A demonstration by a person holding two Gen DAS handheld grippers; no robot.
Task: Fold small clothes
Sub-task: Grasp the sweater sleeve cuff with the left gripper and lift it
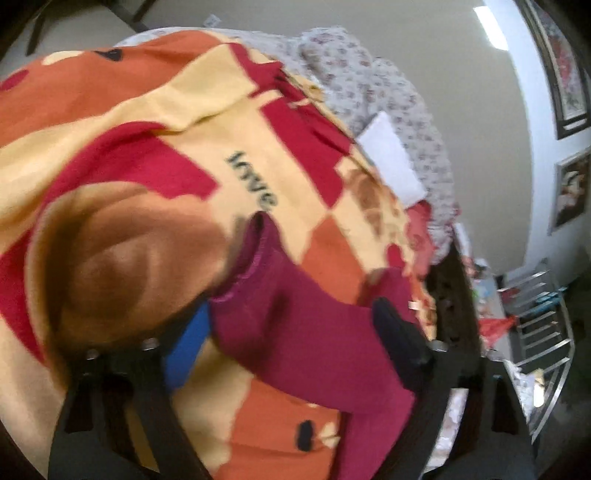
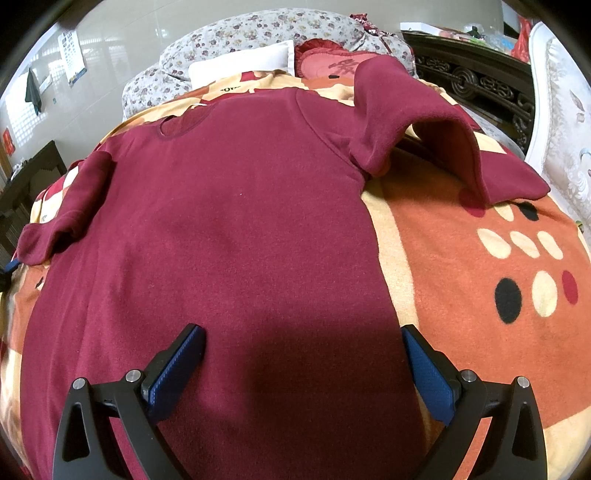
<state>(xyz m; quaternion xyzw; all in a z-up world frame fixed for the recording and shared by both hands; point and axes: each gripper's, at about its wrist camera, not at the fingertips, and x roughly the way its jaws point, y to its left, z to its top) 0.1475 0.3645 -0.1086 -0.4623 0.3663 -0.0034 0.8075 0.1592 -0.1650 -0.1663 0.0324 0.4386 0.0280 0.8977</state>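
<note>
Centrally, a maroon shirt lies front-up on a blanket w/ orange, cream and red blocks, spread over a bed. Neck opening points toward far end, where a white pillow, a red cushion and a floral quilt sit. Shirt's right-hand sleeve is bunched up and arches off the blanket, cuff end resting back down on it; left-hand sleeve lies folded in over the body edge. Right claw hangs over the lower hem area, jaws wide, blue pads clear of the cloth on both sides, nothing gripped. Left claw, seen in left wrist view (blurred, tilted): a sleeve end of the shirt runs between its fingers, cuff pointing away from camera; jaws part-way in, one blue pad at left and dark finger at right both at the cloth's edges, but blur leaves it unclear whether pads press on it, so grip cannot be told. In right wrist view only a blue tip of left claw shows at far left edge, beside the left-hand sleeve. Beyond bed: carved dark headboard, pale wall w/ framed pics.
</note>
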